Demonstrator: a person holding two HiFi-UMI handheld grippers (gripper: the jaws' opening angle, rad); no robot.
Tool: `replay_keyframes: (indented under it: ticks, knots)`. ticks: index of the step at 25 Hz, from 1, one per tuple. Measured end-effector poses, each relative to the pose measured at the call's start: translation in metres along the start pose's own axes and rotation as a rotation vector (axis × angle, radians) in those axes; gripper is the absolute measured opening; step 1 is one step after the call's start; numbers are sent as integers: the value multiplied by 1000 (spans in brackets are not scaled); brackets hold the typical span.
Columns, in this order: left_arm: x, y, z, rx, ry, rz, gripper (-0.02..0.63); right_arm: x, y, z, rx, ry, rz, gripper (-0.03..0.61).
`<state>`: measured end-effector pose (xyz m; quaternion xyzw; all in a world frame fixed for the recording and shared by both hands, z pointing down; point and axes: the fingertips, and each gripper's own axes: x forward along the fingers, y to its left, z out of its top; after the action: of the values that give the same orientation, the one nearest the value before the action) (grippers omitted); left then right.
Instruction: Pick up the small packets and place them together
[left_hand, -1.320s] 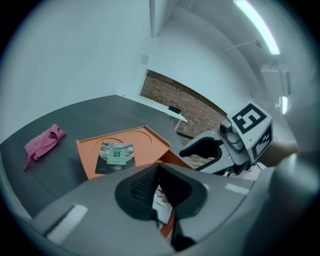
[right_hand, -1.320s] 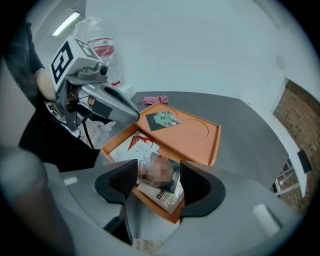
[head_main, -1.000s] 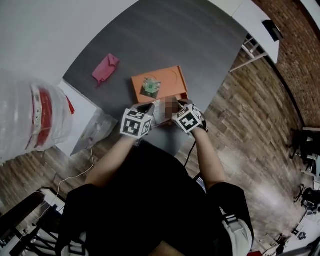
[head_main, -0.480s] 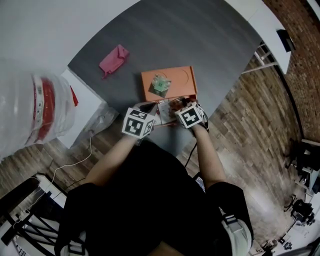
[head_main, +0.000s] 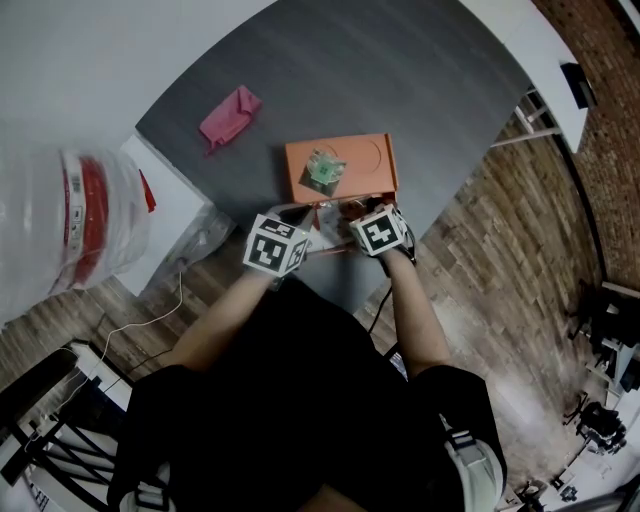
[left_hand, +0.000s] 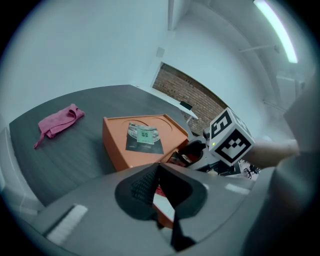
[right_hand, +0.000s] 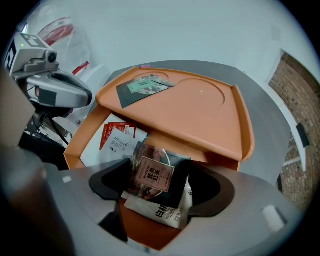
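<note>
Dark tea packet (right_hand: 155, 175) with a tan label, lying flat in the orange box (right_hand: 80, 147) atop a white packet (right_hand: 167, 212), between the jaws of the right hand-held gripper (right_hand: 159, 186). Jaws spread wide, just been opening, pads clear of it. Further in, a red-and-white packet (right_hand: 117, 137). On the lid (right_hand: 210, 110) above, a dark packet with a green label (right_hand: 145, 86). Left hand-held gripper (left_hand: 159, 172) pressed together at the box's near side. Pink cloth (head_main: 230, 115) well apart on the grey bench (head_main: 400, 80).
</note>
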<state>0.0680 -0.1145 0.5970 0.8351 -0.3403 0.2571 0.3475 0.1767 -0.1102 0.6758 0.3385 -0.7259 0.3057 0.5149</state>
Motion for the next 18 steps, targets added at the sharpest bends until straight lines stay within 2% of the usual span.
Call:
replay_keyframes:
  ticks: [2, 6, 7, 10, 13, 15, 17, 18]
  knots:
    - [1, 0, 0, 0, 2, -2, 0, -2, 2, 0, -10, -6, 0, 363]
    - [2, 0, -1, -3, 6, -5, 0, -3, 13, 2, -6, -32, 43, 194]
    - [2, 0, -2, -5, 7, -6, 0, -4, 13, 3, 8, -43, 47, 183]
    - [2, 0, -2, -7, 8, -8, 0, -10, 11, 8, 0, -74, 33, 184]
    - [1, 0, -3, -9, 10, -10, 0, -17, 10, 9, -64, -82, 12, 204]
    - [2, 0, -3, -10, 9, -11, 0, -17, 7, 6, -84, -68, 4, 243]
    - [3, 0, -3, -13, 7, -13, 0, -12, 7, 1, -81, -37, 13, 322]
    - [3, 0, -3, -14, 7, -14, 0, -9, 8, -2, -73, -21, 20, 337]
